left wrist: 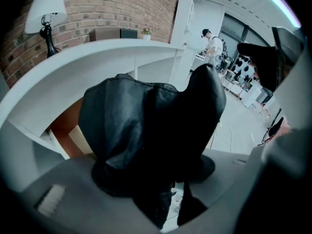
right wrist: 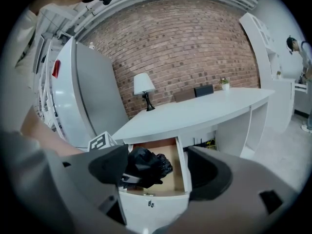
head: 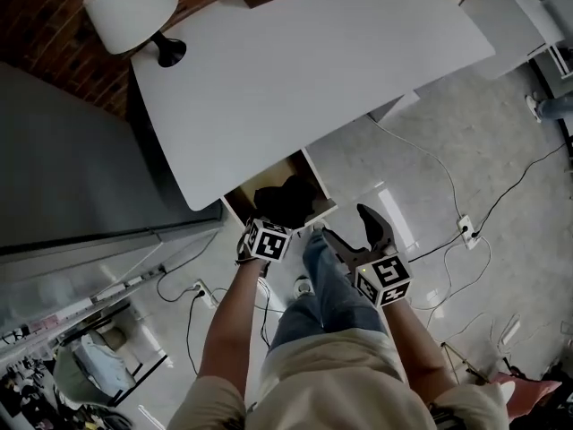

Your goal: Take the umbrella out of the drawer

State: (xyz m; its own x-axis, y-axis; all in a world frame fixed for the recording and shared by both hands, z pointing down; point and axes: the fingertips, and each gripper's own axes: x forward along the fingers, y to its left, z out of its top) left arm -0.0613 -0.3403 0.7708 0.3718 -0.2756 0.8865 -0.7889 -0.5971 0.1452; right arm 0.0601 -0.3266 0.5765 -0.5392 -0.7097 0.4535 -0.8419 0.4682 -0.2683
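While the drawer [right wrist: 181,167] stood open under the desk [head: 304,70], the left gripper [left wrist: 171,194] was clamped on the black umbrella [left wrist: 146,130]. The umbrella sat bunched in the drawer, not lifted clear as far as I could judge. Right gripper [head: 356,233] hung just beside, jaws apart, nothing between them. Done: drawer open, grab made. Left: pull it out. Room: grey cabinet [head: 63,168] far left, lamp [head: 130,12] on the white desk's corner, brick wall [right wrist: 195,43] behind, cables [head: 448,240] across the pale floor at right.
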